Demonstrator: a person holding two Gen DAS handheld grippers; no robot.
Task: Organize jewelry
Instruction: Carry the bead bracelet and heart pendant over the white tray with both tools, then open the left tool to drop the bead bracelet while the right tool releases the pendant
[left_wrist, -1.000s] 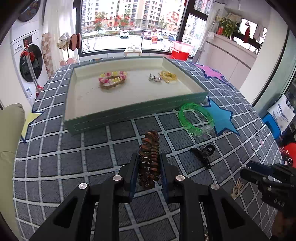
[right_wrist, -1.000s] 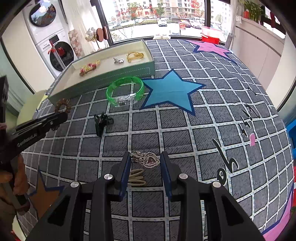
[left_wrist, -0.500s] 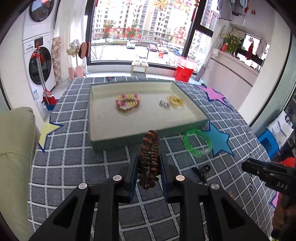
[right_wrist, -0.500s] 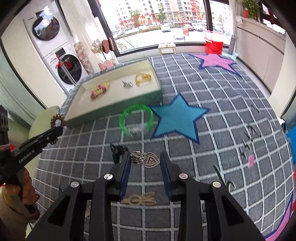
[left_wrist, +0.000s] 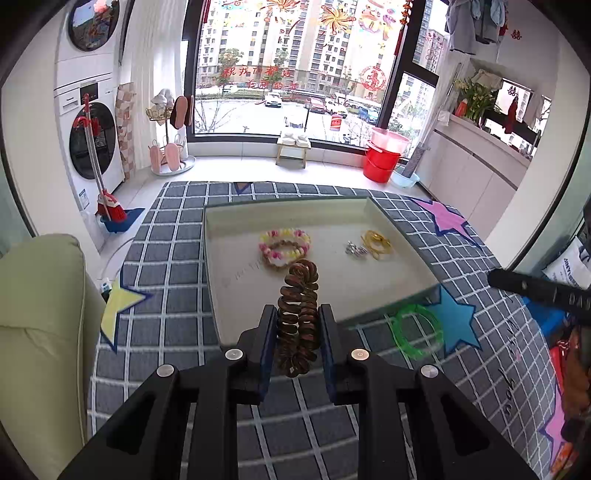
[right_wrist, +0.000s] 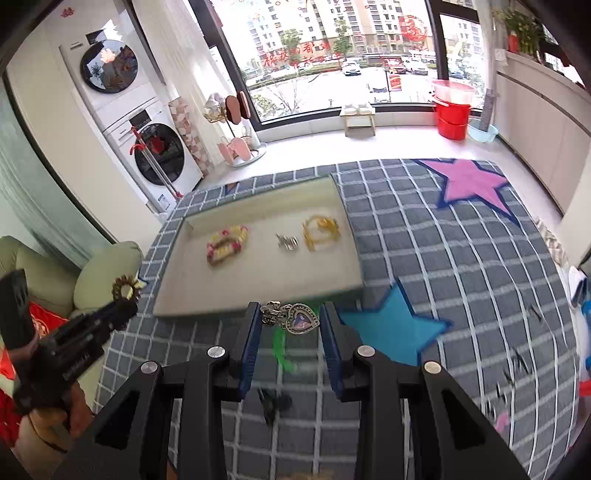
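Above the tray (left_wrist: 399, 236), both claws tilt down, gripping jewelry

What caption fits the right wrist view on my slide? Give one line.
Right gripper carries a heart pendant toward the tray holding three pieces already.

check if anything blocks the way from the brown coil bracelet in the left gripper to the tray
Nothing visible does. The left gripper holds the brown coil bracelet above the tray; only the tray's low near wall lies ahead, and the floor beyond it is bare short of the flower bracelet.
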